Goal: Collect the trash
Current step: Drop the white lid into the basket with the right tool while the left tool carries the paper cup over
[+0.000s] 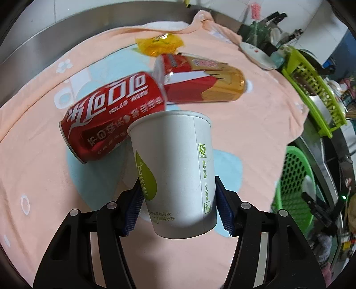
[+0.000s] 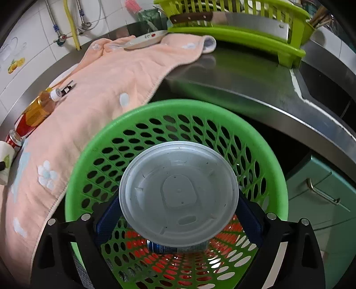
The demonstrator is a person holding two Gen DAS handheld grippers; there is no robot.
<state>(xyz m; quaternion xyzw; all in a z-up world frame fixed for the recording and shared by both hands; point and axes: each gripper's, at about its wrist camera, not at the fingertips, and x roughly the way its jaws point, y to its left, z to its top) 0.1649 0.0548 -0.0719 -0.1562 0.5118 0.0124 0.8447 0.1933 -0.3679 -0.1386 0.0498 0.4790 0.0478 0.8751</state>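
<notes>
A pink towel (image 1: 44, 169) covers the steel desk (image 2: 233, 75); a lime dish rack (image 2: 233, 33) stands far right. The left gripper (image 1: 179, 206) fingers clamp a paper cup (image 1: 175, 169) before a red can (image 1: 111, 115) and bottle (image 1: 200, 80). The right gripper (image 2: 178, 213) fingers hold a plastic lid (image 2: 178, 191) over the green basket (image 2: 93, 142).

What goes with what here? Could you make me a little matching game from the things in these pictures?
Things:
1. paper cup
2. plastic lid
3. red cola can
4. knife

Places:
A. lying on the pink towel
B. resting on the lime dish rack
C. held in the left gripper
D. held in the right gripper over the green basket

Pairs: 1-C, 2-D, 3-A, 4-B
</notes>
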